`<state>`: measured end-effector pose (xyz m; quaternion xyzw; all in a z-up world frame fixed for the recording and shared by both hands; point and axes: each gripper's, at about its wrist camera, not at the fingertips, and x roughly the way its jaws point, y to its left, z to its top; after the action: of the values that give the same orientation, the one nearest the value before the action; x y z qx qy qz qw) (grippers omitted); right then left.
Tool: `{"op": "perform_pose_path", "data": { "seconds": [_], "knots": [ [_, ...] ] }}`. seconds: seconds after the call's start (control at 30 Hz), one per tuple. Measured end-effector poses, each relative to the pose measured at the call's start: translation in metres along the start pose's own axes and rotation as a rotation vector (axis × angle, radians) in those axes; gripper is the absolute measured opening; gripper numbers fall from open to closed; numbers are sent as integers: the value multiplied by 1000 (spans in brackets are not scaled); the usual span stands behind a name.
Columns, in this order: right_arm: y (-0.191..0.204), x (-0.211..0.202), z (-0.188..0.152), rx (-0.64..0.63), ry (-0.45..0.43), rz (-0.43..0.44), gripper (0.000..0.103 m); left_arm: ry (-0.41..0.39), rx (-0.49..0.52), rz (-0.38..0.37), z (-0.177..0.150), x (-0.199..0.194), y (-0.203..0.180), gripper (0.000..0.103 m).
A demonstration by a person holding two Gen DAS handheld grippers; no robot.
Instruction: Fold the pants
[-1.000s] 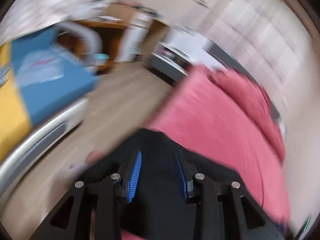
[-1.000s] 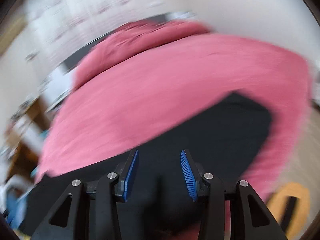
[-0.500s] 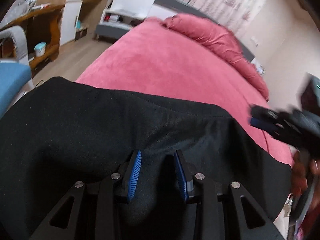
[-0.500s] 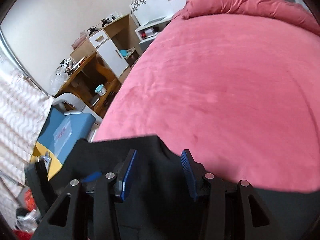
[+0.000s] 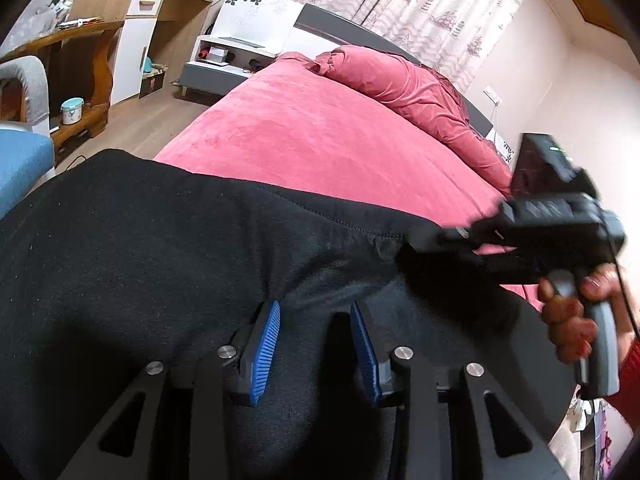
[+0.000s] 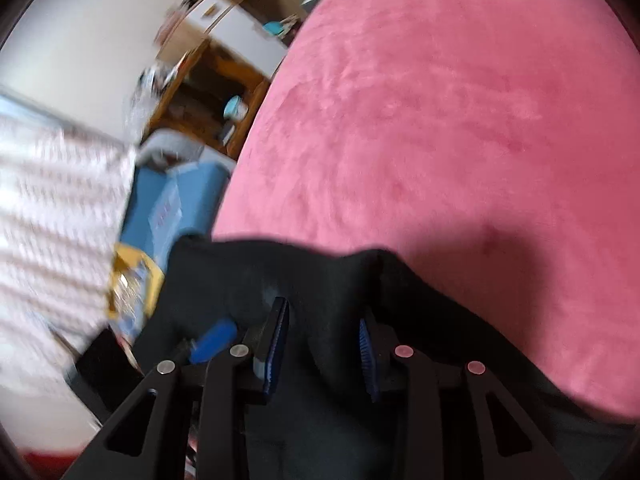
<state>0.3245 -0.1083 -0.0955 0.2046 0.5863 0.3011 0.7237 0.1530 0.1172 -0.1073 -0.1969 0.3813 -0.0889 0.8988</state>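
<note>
— Left gripper (image 5: 316, 344): how is it seen?

— Its blue pads (image 5: 264, 352) are set a moderate gap apart, and black fabric of the pants (image 5: 160, 264) is bunched up between and over them. Whether the cloth is actually pinched cannot be told. The right gripper (image 5: 432, 240) is seen from this side with its tips buried in the same stitched edge of the pants, and the handle is wrapped by the right hand (image 5: 572, 312) (red-painted nails).

— And from the right wrist view?

— The right gripper (image 6: 324, 348) is shown with a similar gap, a fold of the pants (image 6: 320, 280) lying between its pads (image 6: 278, 344); a firm grip cannot be confirmed there either. A blue pad of the left gripper (image 6: 212, 340) is glimpsed just to the left, close by.

— What is changed from half a second ago?

— The two grippers have been brought closer together: the right one, then off at the far edge of the left view and blurred, is now drawn in onto the pants' edge. The right view has been swung and is blurred on its left side.

— Surface and room?

— The pants are held up over a bed (image 5: 320, 140) covered in pink-red plush, pillows (image 5: 400, 84) heaped at its head. A wooden desk (image 5: 80, 52), a white cabinet (image 5: 136, 48), patterned curtains (image 5: 420, 4) and a blue cushioned seat (image 5: 20, 164) are seen around it.
</note>
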Motion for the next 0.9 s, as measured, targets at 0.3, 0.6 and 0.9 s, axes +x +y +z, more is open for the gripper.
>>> {"op": "perform_pose_path", "data": {
  "seconds": [0.3, 0.6, 0.9],
  "knots": [
    [18, -7, -15, -37, -249, -112, 11, -2, -34, -30, 1, 2, 5, 37],
    [2, -20, -6, -24, -228, -135, 19, 29, -44, -14, 5, 1, 3, 37],
    [36, -81, -80, -202, -463, -309, 32, 50, -301, 55, 54, -8, 59, 37]
  ]
}}
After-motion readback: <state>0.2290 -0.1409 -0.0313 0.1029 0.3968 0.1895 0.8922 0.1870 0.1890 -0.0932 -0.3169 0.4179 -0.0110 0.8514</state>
